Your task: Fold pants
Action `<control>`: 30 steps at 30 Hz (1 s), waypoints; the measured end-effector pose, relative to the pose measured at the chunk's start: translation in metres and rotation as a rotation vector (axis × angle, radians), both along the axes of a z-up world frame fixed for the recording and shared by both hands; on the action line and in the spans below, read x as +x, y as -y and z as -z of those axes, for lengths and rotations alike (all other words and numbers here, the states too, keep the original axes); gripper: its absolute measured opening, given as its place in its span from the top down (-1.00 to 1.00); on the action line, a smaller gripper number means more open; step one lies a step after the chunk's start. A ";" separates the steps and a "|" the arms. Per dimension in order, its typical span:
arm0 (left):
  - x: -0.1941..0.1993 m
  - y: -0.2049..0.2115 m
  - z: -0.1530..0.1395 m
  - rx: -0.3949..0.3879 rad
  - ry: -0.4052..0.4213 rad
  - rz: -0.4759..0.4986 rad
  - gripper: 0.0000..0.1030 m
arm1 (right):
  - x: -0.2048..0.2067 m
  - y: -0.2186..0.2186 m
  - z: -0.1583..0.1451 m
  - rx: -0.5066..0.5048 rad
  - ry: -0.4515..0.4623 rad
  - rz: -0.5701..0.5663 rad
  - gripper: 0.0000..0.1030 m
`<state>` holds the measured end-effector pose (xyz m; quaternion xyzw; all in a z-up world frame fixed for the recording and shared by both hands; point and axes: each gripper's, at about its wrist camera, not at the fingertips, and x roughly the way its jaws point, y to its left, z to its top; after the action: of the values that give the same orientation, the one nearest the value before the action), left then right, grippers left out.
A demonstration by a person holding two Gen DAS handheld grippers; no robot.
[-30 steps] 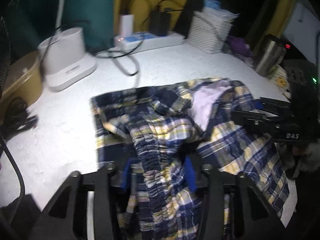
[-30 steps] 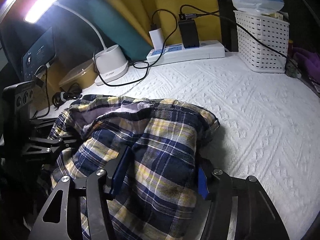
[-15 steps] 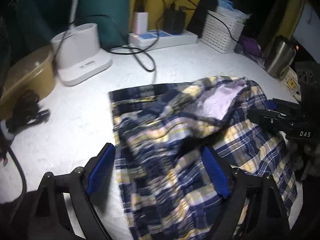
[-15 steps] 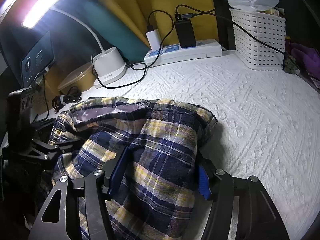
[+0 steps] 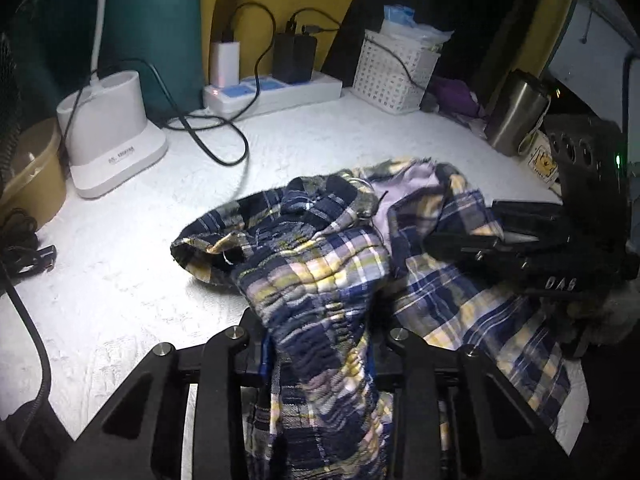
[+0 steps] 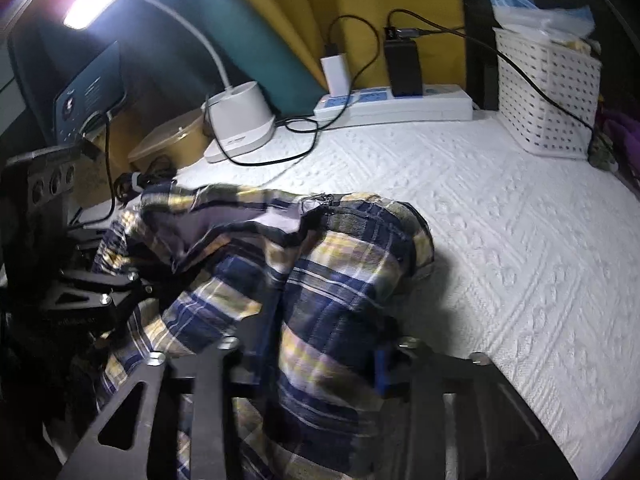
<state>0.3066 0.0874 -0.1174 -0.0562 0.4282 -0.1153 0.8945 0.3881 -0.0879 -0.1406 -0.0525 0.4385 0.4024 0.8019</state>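
The pants [image 5: 320, 264] are showing as soft woven plaid cloth, matt and crumpled. At twelve o'clock, the table cover [image 6: 500, 216] is looking like rough embossed textile; the basket [image 6: 548, 100] is reading as perforated plastic.

Left gripper [image 5: 318, 354]: black angular linkage arms, silver round screw heads, blue finger pads.
Right gripper [image 6: 318, 354]: black frame, triangular cut-outs, silver screws, blue pads; white "DAS" lettering, green indicator light in left wrist view.
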 end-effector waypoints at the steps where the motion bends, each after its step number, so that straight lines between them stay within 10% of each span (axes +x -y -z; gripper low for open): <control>1: -0.003 0.001 -0.004 0.005 0.012 -0.006 0.40 | -0.003 -0.002 -0.002 -0.008 0.016 -0.006 0.42; 30: -0.145 0.021 -0.132 0.054 0.404 -0.037 0.40 | -0.142 0.029 -0.149 0.090 0.404 0.032 0.56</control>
<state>0.1621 0.0664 0.0151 -0.0156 0.2418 -0.0962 0.9654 0.2463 -0.1173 0.0087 -0.0892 0.2510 0.3901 0.8814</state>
